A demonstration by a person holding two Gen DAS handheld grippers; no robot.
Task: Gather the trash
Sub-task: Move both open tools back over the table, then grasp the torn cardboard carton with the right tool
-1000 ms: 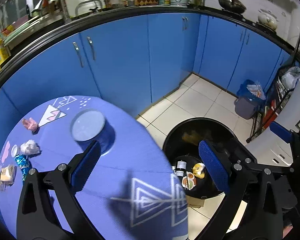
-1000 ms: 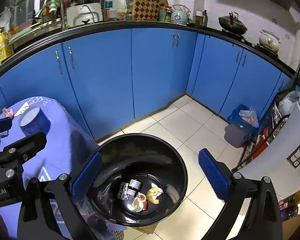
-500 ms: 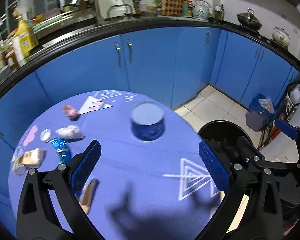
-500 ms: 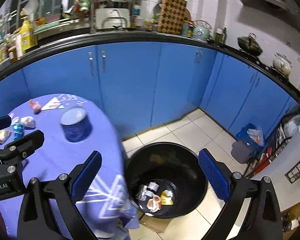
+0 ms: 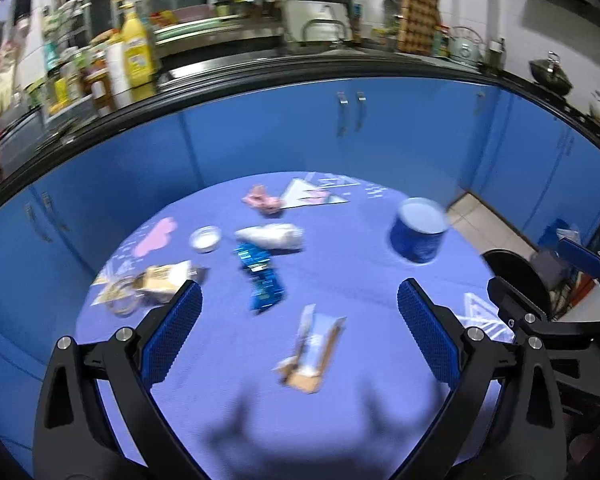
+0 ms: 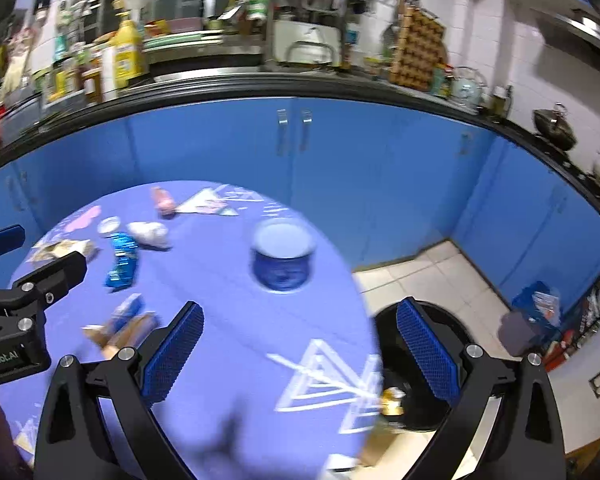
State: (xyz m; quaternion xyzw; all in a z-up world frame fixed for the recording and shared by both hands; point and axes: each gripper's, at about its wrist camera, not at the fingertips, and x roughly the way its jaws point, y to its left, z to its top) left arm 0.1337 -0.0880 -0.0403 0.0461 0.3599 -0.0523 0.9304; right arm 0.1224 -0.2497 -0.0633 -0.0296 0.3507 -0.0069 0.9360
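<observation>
The trash lay scattered over the left half of the round surface (image 5: 340,280): a flattened carton (image 5: 312,354) nearest, between the left gripper's pads; a blue wrapper (image 5: 260,276) just beyond it; a white crumpled wad (image 5: 272,236) beside a small white lid (image 5: 205,238); a pink scrap (image 5: 262,200) at the far edge; a tan packet (image 5: 160,280) at the left. A blue tin (image 5: 418,232) stood apart to the right, near the edge; whether it counted as trash could not be told.

The left gripper (image 5: 298,330) was spread wide and empty above the carton; the right gripper (image 6: 298,354) was likewise spread and empty, over the surface's right edge with the black bin (image 6: 428,364) on the floor just past it.

The risks, as a judgement: both views were smeared with motion, so a fast descent might miss the carton or nudge it along the slick cloth; the carton lay flat, so pads closing from above might slide over it rather than catch an edge; the blue wrapper sat close enough to be dragged with it; the tin stood near the edge on the way to the bin, so a low carry might knock it to the floor; light scraps could also slip from a loose pinch short of the bin.
</observation>
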